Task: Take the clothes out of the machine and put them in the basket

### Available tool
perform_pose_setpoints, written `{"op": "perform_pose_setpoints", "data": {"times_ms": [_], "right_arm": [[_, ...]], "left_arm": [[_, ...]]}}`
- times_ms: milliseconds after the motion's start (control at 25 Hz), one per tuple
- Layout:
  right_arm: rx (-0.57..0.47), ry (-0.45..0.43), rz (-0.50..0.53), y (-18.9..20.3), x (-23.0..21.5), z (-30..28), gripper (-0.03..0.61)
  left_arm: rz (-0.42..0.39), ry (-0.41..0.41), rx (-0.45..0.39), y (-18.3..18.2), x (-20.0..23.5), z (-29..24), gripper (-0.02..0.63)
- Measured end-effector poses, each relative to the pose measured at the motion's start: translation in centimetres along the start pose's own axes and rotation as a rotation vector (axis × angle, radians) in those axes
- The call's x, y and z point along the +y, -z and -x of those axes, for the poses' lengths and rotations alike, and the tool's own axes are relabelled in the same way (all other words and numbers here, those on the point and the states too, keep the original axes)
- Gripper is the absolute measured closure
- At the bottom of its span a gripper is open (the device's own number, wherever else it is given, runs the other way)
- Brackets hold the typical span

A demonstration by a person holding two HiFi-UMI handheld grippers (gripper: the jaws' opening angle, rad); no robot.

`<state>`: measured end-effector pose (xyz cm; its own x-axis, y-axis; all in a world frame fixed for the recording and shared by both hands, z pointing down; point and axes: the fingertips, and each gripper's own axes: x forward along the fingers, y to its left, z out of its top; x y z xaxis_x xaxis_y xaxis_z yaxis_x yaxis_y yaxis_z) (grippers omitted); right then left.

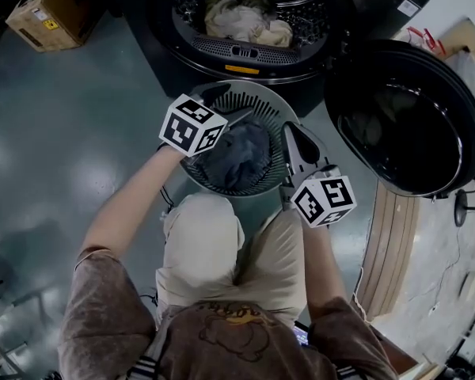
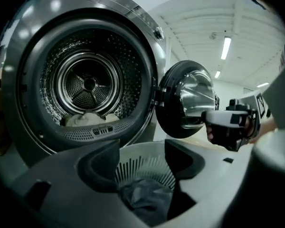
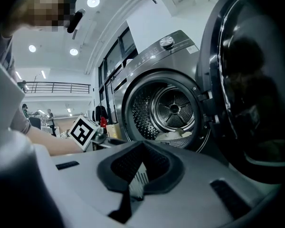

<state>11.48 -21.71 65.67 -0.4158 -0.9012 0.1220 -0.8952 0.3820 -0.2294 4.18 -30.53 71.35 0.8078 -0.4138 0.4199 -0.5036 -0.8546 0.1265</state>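
Pale clothes lie in the open drum of the front-loading machine, low at its front lip. A round grey slatted basket stands on the floor just before it, with a dark blue-grey garment inside. My left gripper hovers over the basket's left half, open, with nothing between its pads. My right gripper sits at the basket's right rim, jaws closed on it, with white slats showing between the pads.
The machine's round door hangs open to the right, close beside my right gripper. A cardboard box stands at the far left. Wooden boards lie along the floor at the right. The person's knees are just behind the basket.
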Motion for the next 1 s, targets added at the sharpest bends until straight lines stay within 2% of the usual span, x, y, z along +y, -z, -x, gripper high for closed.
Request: {"op": "perform_pose_setpoints", "data": {"times_ms": [240, 520, 760, 1000], "right_arm": [[-0.001, 0.000, 0.005, -0.1, 0.2, -0.8, 0.581], [0.009, 0.003, 0.013, 0.3, -0.1, -2.1, 0.581], [0.012, 0.008, 0.009, 0.7, -0.8, -4.2, 0.581], [0.007, 0.002, -0.002, 0.7, -1.4, -6.3, 0.581]], "left_arm": [[-0.034, -0.048, -0.025, -3.2, 3.4, -3.1, 0.295], [-0.116, -0.120, 0.007, -5.9, 8.5, -7.3, 0.272], [-0.125, -0.154, 0.048, -6.3, 12.5, -10.3, 0.262], [-0.196, -0.174, 0.106, -6.7, 15.6, -13.2, 0.262]]}}
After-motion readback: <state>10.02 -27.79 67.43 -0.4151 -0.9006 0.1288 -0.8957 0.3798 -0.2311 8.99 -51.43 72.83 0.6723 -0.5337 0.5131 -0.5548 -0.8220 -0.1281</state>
